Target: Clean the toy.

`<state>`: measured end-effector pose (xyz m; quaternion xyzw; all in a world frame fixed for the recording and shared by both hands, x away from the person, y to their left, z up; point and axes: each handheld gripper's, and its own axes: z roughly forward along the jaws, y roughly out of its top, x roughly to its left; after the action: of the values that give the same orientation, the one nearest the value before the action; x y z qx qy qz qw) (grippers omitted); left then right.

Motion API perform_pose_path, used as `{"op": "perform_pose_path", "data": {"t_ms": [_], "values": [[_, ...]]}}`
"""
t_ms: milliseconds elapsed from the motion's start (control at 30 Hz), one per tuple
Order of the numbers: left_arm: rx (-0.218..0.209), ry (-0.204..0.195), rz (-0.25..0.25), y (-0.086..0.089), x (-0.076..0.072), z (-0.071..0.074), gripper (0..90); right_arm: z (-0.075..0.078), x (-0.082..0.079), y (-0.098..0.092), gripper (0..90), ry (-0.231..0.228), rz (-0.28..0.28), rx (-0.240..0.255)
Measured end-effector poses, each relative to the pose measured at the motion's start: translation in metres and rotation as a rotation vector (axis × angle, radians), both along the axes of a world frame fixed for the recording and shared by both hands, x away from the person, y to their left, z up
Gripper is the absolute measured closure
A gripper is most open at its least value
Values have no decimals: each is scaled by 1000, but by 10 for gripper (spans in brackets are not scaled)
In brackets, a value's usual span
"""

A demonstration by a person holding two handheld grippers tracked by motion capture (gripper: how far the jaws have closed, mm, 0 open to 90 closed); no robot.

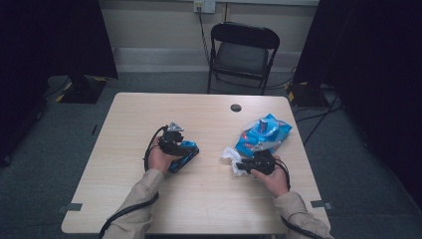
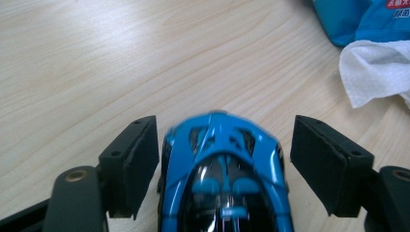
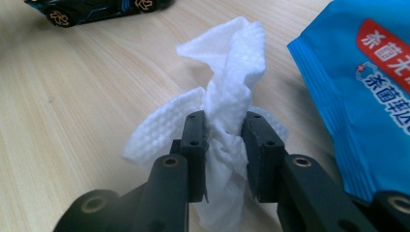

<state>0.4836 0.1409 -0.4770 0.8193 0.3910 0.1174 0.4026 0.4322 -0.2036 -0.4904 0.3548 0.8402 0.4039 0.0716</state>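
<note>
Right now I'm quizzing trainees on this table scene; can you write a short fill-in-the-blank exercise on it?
1. The left gripper has its jaws either side of a blue toy ____.
2. The right gripper holds a white ____.
3. The blue packet lies on the ____ beside the right gripper.
4. Beyond the table stands a black ____.

Missing words: car; wipe; table; chair
</note>
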Motion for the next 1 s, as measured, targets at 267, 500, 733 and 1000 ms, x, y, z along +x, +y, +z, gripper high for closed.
{"op": "perform_pose_path", "data": {"t_ms": [267,500,733,1000], "values": [[3,-8,4,4,-2,1,215,3,1,-2,581,-34,-27,-21],[-16,-28,-1,4,-6,11,209,8,1,-4,444,-51,-53,-22],[-42,-36,-2,9,-14,19,193,15,-1,-6,326,-76,-74,-20],[-48,-51,-38,20,-27,27,156,23,-6,-12,259,-81,-71,-19]]}}
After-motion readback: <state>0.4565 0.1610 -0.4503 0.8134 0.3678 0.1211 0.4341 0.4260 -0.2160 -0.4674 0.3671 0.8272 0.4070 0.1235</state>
